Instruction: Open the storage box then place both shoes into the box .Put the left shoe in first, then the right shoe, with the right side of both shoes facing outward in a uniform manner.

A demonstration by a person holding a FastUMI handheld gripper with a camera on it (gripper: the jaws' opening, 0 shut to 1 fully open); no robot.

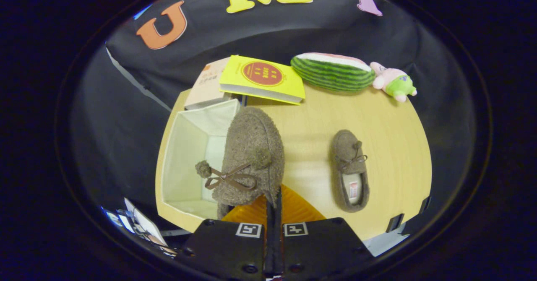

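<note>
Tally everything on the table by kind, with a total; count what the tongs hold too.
Shoes: 2, one clamped in the shut tongs, one on the table.
Storage box: 1, open.
Books: 2.
Plush toys: 2.
Total: 7.

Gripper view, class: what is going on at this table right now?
The hand-held gripper is shut on a fuzzy brown shoe, lifted beside the open white storage box. The second shoe lies on the wooden table to the right. No shoe can be seen in the box. Books and plush toys sit beyond.
</note>
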